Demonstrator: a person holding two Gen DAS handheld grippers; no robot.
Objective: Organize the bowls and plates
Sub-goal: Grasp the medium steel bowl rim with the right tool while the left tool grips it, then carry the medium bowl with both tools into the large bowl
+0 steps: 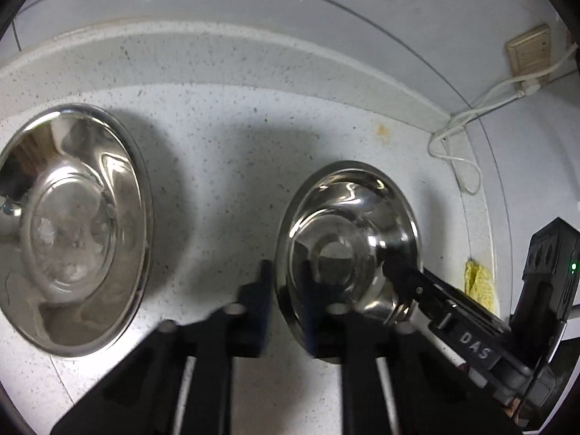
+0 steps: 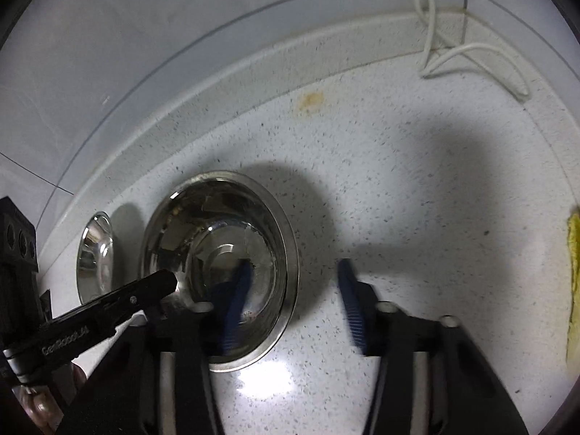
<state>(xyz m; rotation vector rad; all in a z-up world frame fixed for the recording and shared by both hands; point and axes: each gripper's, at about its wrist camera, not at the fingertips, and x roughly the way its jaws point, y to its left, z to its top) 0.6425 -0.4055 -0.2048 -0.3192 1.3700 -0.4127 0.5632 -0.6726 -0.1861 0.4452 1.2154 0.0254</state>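
Note:
A small steel bowl (image 1: 348, 239) sits on the speckled counter, also in the right wrist view (image 2: 221, 253). A larger steel bowl (image 1: 72, 228) sits to its left, seen small in the right wrist view (image 2: 95, 257). My left gripper (image 1: 286, 308) is open, straddling the small bowl's left rim: one finger outside, one inside. My right gripper (image 2: 293, 301) is open, straddling the bowl's right rim, left finger (image 2: 235, 304) inside. Each gripper's finger shows in the other's view, the right one (image 1: 409, 275) and the left one (image 2: 145, 290).
A yellow cloth (image 1: 478, 284) lies at the counter's right edge, also in the right wrist view (image 2: 574, 290). A white cable (image 2: 464, 54) loops on the counter by the back wall, under a wall socket (image 1: 529, 54). A raised backsplash ledge (image 1: 253, 58) runs behind.

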